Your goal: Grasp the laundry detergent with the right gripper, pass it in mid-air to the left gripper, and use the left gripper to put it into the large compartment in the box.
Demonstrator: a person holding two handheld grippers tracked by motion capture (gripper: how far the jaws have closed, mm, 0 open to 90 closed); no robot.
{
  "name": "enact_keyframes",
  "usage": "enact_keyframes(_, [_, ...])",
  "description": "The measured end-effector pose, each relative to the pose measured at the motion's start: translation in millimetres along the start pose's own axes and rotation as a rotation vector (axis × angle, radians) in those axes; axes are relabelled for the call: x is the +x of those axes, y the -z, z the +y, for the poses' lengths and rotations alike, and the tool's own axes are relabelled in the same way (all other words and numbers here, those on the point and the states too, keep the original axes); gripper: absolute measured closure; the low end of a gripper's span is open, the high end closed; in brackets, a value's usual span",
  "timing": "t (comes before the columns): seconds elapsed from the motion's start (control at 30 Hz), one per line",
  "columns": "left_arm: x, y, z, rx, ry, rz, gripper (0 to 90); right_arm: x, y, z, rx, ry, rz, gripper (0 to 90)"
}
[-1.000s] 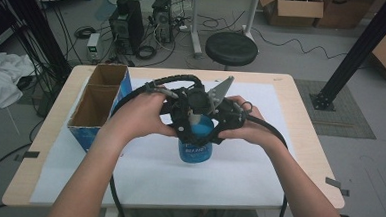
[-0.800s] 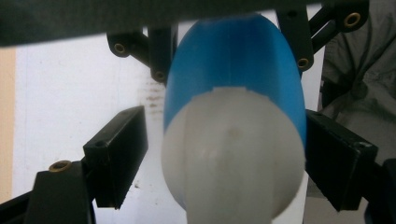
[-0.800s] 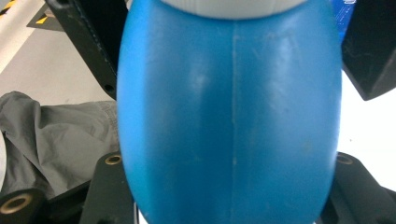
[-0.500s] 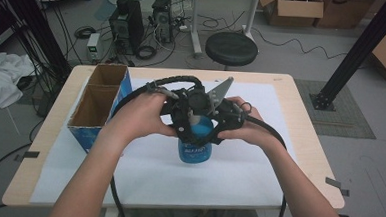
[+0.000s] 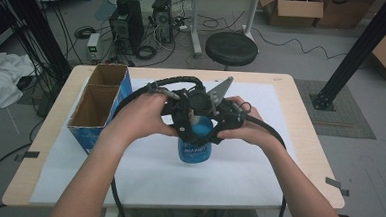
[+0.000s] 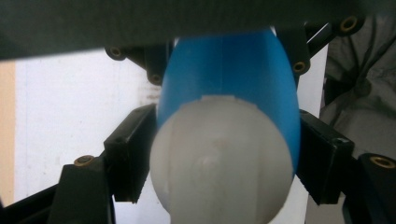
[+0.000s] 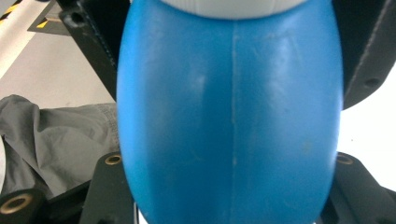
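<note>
Both tongs (image 5: 195,119) clamp the blue bottle (image 5: 194,147), hands hiding its white cap (image 6: 222,163).

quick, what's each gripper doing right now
left gripper: jaws have just been closing around the white cap of the blue bottle; contact cannot be told.
right gripper: shut on the blue bottle's body.

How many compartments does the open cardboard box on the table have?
2: the cardboard box at the table's left holds a far compartment and a near compartment, both open-topped, split by a cardboard divider.

smooth blue plastic bottle (image 7: 231,116) (faintly scuffed), cardboard box (image 5: 98,108)
</note>
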State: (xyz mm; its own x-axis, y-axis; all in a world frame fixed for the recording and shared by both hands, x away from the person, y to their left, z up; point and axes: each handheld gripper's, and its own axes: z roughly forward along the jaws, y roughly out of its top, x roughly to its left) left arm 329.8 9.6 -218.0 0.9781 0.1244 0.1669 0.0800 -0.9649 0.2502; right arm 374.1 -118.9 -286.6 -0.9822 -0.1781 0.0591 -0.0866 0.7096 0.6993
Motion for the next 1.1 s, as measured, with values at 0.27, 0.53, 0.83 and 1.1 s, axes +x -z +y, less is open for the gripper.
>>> enact_keyframes(0.27, [-0.1,0.9,-1.8,-0.016,0.001,0.001,36.5,-0.9,0.6,-0.5,-0.003,-0.002,0.001,45.0])
enact_keyframes(0.53, [1.2,0.5,-3.5,-0.034,0.020,-0.007,38.1,-1.2,-0.1,-0.7,-0.003,-0.002,-0.002,44.9])
enact_keyframes(0.83, [2.5,0.1,-5.6,-0.050,0.028,-0.011,38.8,-2.8,0.0,-1.2,-0.006,-0.009,0.007,44.9])
enact_keyframes(1.1, [5.8,2.9,-7.2,-0.053,0.048,-0.029,39.0,-5.4,-1.0,-1.5,-0.028,-0.034,0.041,43.5])
